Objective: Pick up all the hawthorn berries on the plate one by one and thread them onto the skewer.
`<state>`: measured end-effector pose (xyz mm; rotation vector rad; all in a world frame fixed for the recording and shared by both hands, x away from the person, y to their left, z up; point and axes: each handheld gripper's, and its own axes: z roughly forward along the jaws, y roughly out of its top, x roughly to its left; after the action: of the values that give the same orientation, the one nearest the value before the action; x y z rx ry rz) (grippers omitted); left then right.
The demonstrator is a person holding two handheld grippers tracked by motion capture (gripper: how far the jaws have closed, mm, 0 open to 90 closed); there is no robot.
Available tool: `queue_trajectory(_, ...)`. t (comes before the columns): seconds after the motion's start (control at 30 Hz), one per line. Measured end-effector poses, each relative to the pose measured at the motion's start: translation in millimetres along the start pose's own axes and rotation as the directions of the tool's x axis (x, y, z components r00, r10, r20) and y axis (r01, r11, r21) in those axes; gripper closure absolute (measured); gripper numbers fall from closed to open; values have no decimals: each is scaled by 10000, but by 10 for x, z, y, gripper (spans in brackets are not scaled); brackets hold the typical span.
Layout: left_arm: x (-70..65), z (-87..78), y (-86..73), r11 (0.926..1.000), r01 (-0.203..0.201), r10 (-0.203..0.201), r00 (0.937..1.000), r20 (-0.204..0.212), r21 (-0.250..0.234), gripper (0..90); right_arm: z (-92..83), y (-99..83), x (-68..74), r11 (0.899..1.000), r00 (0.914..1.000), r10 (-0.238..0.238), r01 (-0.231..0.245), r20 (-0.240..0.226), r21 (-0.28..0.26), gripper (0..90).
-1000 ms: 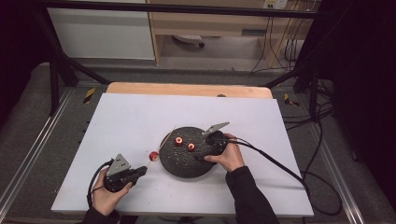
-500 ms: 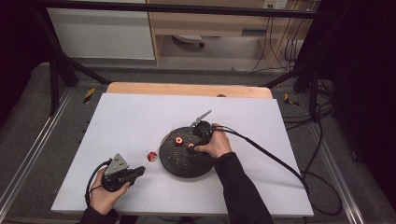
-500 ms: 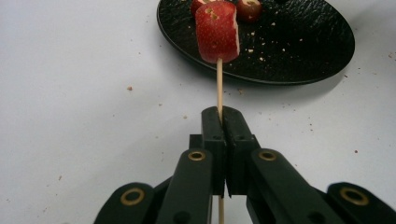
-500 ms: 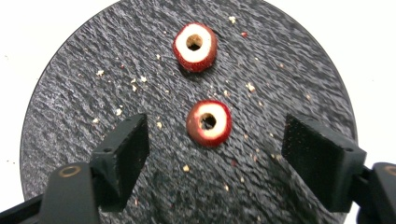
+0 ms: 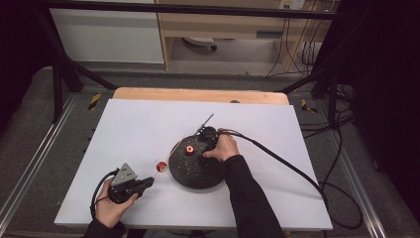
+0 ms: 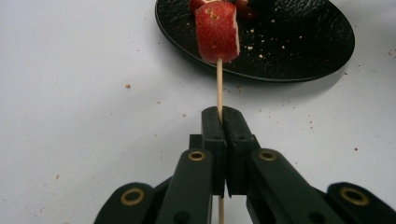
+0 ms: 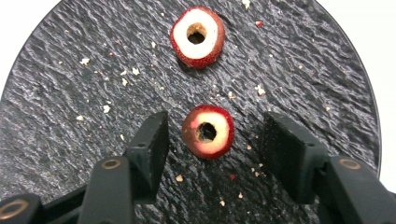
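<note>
My left gripper (image 6: 222, 122) is shut on a thin wooden skewer (image 6: 219, 84) that carries a red fruit slice (image 6: 217, 31) at its tip. In the high view it rests at the table's front left (image 5: 147, 181), with the slice (image 5: 161, 166) just left of the black plate (image 5: 193, 171). My right gripper (image 7: 217, 140) points down over the plate (image 7: 93, 70). A cored red fruit ring (image 7: 223, 133) lies between its jaws, with gaps on both sides. The jaws have just been closing. A second ring (image 7: 208, 46) lies farther off on the plate.
Crumbs lie scattered over the plate and the white table (image 5: 133, 129). The right gripper's cable (image 5: 277, 158) trails off to the right across the table. A wooden board edge (image 5: 198, 94) runs along the far side.
My right hand has slid left across the plate and now covers one of the two rings seen before. The left hand and its skewer have stayed put.
</note>
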<state>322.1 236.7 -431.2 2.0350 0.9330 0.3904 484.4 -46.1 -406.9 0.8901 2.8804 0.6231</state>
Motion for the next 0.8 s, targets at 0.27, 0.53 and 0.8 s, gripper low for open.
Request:
queue_trajectory(0.27,1,3,-2,10000,-11,11,10000,28,26,882,32,44,-31,9997,9993,51,-41,-383,261,533)
queue_trajectory(0.53,1,7,-3,10000,-17,17,10000,30,45,882,43,47,-46,9990,9983,142,-117,-572,440,624)
queue_trajectory(0.8,3,5,-5,10000,-1,1,10000,-2,27,882,-3,47,-35,9990,9976,346,-329,-593,304,631)
